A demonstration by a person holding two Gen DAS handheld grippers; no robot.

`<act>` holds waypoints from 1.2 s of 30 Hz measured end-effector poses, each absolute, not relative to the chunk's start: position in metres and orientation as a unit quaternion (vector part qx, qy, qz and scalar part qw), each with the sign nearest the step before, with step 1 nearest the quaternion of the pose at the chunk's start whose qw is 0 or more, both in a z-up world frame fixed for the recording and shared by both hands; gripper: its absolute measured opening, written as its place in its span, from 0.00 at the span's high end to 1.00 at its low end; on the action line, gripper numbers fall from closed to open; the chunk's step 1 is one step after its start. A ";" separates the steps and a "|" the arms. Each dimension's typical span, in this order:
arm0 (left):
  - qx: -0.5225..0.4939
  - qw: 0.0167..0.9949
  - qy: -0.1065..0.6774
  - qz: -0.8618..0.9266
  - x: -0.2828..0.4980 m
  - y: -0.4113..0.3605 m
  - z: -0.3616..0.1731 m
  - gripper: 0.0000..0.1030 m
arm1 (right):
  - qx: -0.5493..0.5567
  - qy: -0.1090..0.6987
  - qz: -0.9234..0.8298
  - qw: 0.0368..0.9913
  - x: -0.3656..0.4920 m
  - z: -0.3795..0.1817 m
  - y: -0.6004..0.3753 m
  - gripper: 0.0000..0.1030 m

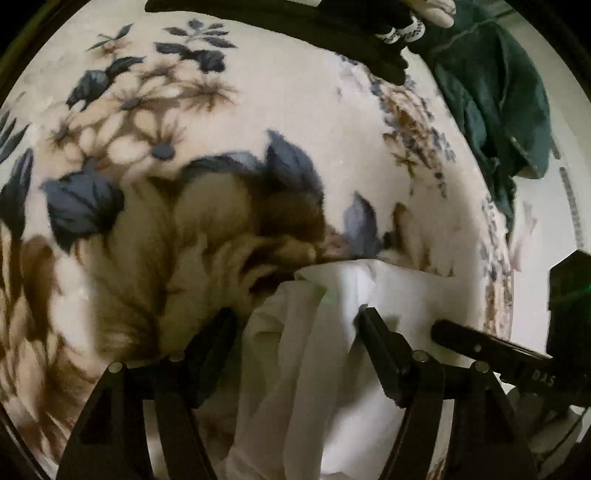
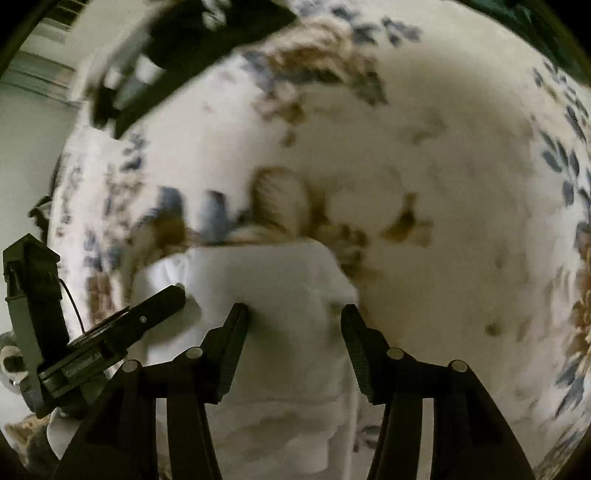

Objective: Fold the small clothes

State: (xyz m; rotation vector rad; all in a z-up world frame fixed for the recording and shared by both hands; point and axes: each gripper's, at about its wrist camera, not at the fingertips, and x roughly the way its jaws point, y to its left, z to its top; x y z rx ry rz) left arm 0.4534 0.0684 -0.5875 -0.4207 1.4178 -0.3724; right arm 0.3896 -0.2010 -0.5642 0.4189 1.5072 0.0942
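A small white garment lies bunched on a floral blanket. My left gripper is open, its fingers standing on either side of the garment's folds. The other gripper's finger reaches in from the right onto the white cloth. In the blurred right wrist view the white garment lies between the fingers of my right gripper, which is open over it. The left gripper's finger touches the garment's left edge.
A dark green garment lies at the blanket's far right edge. A black garment with a person's hand lies at the top. The blanket spreads wide to the right; pale floor shows beyond its edge.
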 end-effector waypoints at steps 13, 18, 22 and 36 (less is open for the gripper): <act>-0.238 0.695 0.665 -0.135 0.236 0.140 -0.498 0.35 | 0.294 0.716 0.031 0.633 0.141 -0.522 -0.253 0.42; -0.271 0.633 0.720 -0.088 0.152 0.144 -0.534 0.35 | 0.347 0.726 0.016 0.594 0.063 -0.554 -0.245 0.42; -0.234 0.646 0.721 -0.089 0.132 0.122 -0.540 0.39 | 0.357 0.722 0.013 0.592 0.038 -0.570 -0.230 0.42; -0.200 0.713 0.667 -0.086 0.122 0.135 -0.507 0.99 | 0.288 0.722 0.004 0.629 0.034 -0.575 -0.187 0.93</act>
